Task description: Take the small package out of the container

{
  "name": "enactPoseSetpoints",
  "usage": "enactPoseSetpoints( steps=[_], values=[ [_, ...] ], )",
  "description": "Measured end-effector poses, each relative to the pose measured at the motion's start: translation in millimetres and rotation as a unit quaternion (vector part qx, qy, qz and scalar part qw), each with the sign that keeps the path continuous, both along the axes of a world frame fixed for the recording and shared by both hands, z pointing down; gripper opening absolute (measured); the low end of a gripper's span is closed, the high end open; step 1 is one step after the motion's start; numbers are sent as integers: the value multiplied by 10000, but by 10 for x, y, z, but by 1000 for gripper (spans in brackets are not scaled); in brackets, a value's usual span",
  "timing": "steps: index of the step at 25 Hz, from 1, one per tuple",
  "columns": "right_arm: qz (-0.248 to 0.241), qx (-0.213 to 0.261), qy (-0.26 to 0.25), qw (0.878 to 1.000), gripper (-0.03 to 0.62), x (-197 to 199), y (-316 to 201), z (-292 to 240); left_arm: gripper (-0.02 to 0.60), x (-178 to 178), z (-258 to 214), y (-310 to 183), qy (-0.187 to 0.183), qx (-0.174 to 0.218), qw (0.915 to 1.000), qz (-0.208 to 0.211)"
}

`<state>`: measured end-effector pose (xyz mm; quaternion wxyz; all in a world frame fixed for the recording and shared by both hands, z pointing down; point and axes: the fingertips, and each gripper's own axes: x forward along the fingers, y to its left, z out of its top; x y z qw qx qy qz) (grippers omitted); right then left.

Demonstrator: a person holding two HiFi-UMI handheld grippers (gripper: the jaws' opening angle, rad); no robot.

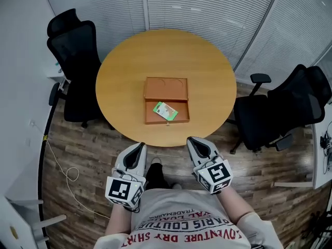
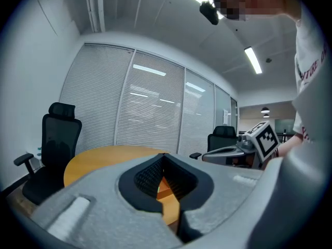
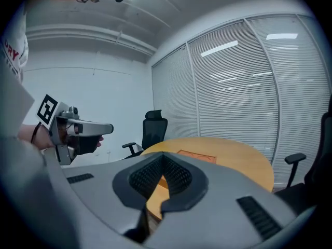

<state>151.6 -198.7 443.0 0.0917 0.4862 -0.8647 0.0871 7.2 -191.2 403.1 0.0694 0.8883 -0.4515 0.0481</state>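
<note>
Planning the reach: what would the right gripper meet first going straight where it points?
Probably the top of the round table, near its edge, short of the wooden container; depth is unclear.

Wooden container (image 1: 166,89) on round table (image 1: 123,77)

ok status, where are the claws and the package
Left claw and right claw both shut, empty, short of the table. Package lying in the open box, untouched. Nothing in the way.
</note>
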Motion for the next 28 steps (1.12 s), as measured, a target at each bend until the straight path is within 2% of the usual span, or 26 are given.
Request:
enactPoseSetpoints(
  steps=[9, 15, 18, 22, 24, 25, 28],
  values=[
    [374, -256, 165, 9988, 8, -271, -994, 111, 9, -277, -56, -1229, 42, 7, 9985, 552],
    [451, -858, 126, 9952, 8, -418, -1369, 408, 9, -443, 66, -1670, -12, -118, 9965, 829],
    [437, -1087, 232, 9928, 8, -453, -1533, 586, 9, -510, 156, -1829, -64, -147, 9966, 813],
    [128, -1361, 782, 9875, 10, -536, -1712, 872, 9, -610, 240, -1980, 72, -285, 9977, 607],
    [-90, -1460, 1015, 9840, 93, -590, -1819, 1007, 9, -642, 299, -2071, 104, -366, 9979, 532],
    [-197, -1530, 1112, 9818, 99, -607, -1868, 1083, 9, -645, 334, -2112, 105, -412, 9978, 504],
    [-497, -1788, 1375, 9730, 184, -642, -1992, 1345, 9, -642, 443, -2197, 91, -565, 9976, 388]
  ],
)
